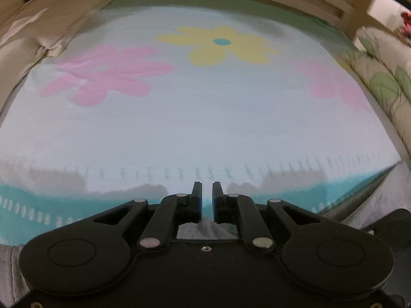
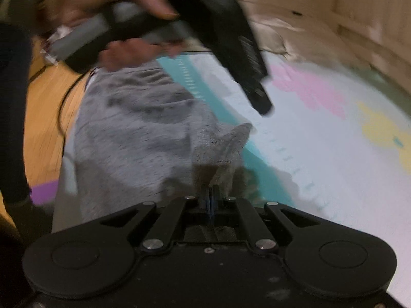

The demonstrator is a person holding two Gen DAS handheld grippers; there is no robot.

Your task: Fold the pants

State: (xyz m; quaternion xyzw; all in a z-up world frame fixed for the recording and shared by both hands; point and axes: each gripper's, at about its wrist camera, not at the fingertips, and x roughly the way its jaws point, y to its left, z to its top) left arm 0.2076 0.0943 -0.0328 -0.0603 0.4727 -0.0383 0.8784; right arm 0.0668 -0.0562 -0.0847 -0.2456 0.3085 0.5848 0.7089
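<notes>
On the flowered bedspread (image 1: 205, 128), near its teal border | grey pants (image 2: 133, 133) lie rumpled | right gripper (image 2: 211, 195) clamped on a raised corner, likely to carry the fold | left gripper (image 1: 206, 197) slightly apart, pinching nothing, hovering above.

Your right gripper (image 2: 211, 197) pinches the grey pants (image 2: 133, 133); your left hand (image 2: 102, 5) holds the other gripper above.
</notes>
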